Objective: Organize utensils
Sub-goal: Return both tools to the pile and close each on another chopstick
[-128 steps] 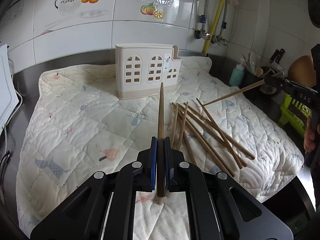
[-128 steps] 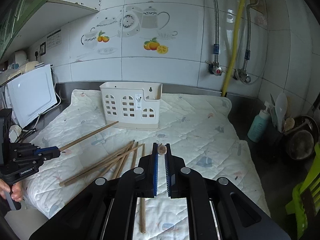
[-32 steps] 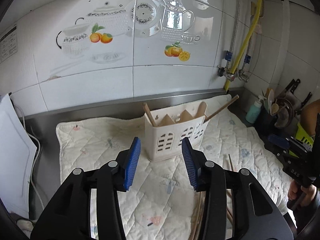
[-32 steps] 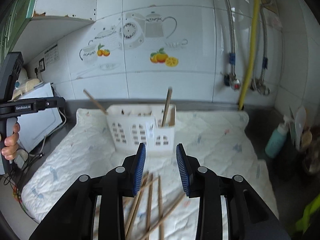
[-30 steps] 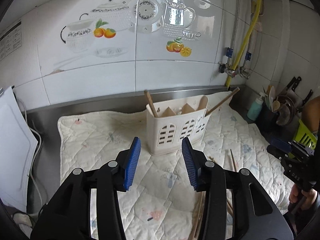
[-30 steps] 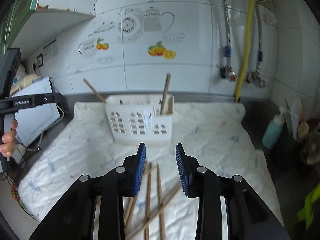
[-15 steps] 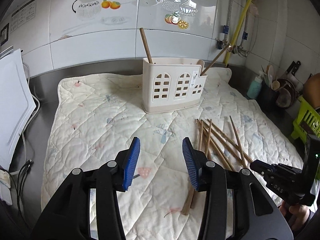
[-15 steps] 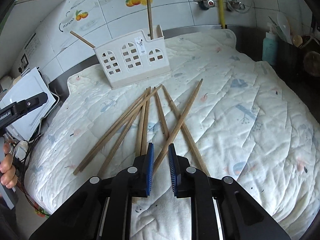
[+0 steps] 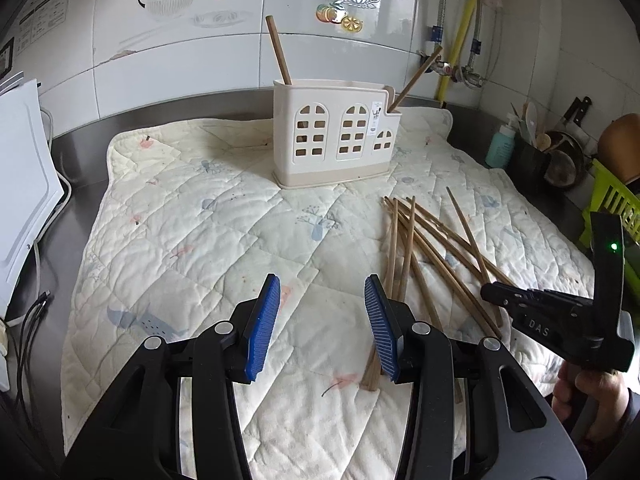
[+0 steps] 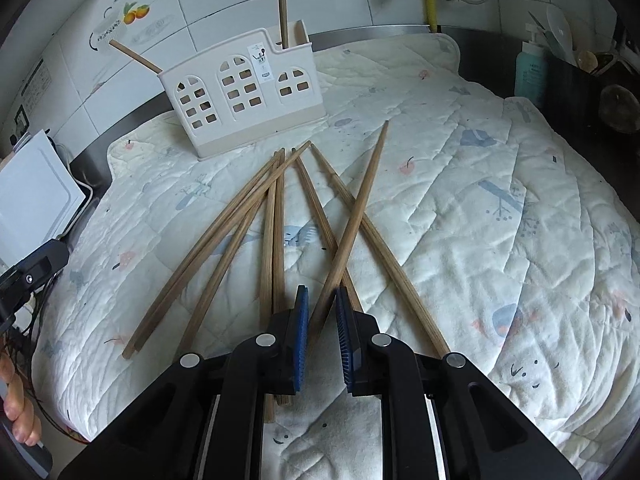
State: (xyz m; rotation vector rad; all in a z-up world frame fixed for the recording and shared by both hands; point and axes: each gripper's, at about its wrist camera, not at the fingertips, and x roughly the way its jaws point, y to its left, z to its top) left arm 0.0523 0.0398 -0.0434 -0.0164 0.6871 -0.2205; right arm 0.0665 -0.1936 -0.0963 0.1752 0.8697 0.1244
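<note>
A cream utensil holder [image 9: 334, 134] stands at the back of the quilted mat [image 9: 192, 216], with two wooden chopsticks [image 9: 279, 51] sticking out of it. It also shows in the right wrist view [image 10: 244, 94]. Several loose chopsticks [image 10: 276, 232] lie fanned on the mat. My right gripper [image 10: 322, 308] is partly open, low over them, with its jaws on either side of the top chopstick [image 10: 352, 220]. My left gripper [image 9: 320, 312] is wide open and empty above the mat, left of the pile [image 9: 436, 248].
A white appliance [image 9: 20, 184] stands at the left edge. A teal bottle [image 9: 500, 146], utensil pot and pan [image 9: 560, 160] crowd the right counter, with a green rack [image 9: 612, 200]. Tiled wall and pipes [image 9: 464, 28] are behind.
Both grippers let go of their chopsticks into the holder and came back down. My right gripper has dropped lower and closer onto the pile. My left gripper has descended toward the mat.
</note>
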